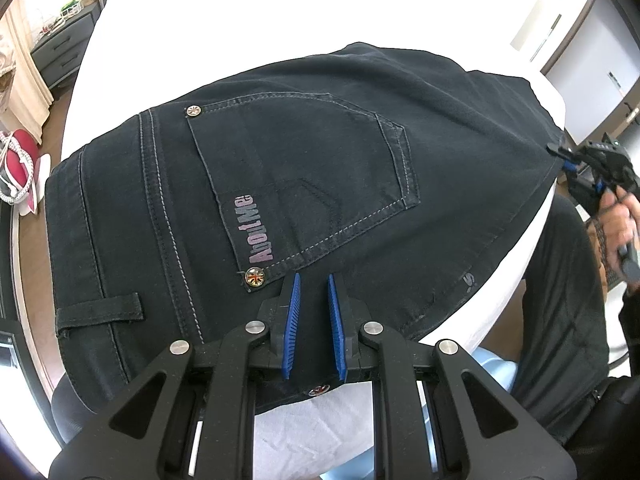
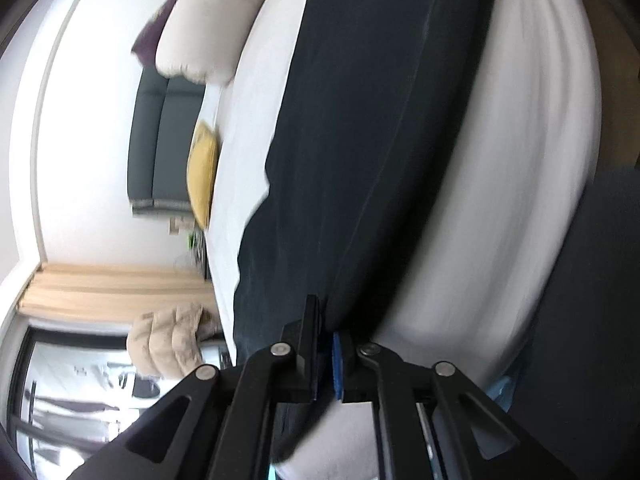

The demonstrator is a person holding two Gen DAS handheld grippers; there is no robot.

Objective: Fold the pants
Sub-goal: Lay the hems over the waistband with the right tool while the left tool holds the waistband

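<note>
Home bedroom: white-sheeted bed, yellow pillow, grey drawer unit, beige curtains.

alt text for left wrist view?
Dark jeans lie flat on a white bed, back pocket up. The left gripper pinches their near edge; the right gripper is at the far right edge.

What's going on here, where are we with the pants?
A person with a gripper in each hand is folding dark pants on a white bed. The left gripper pinches the waist edge near the back pocket. The right gripper is at the far edge of the fabric, jaws nearly shut; whether it grips is unclear. The pants lie mostly flat.
</note>
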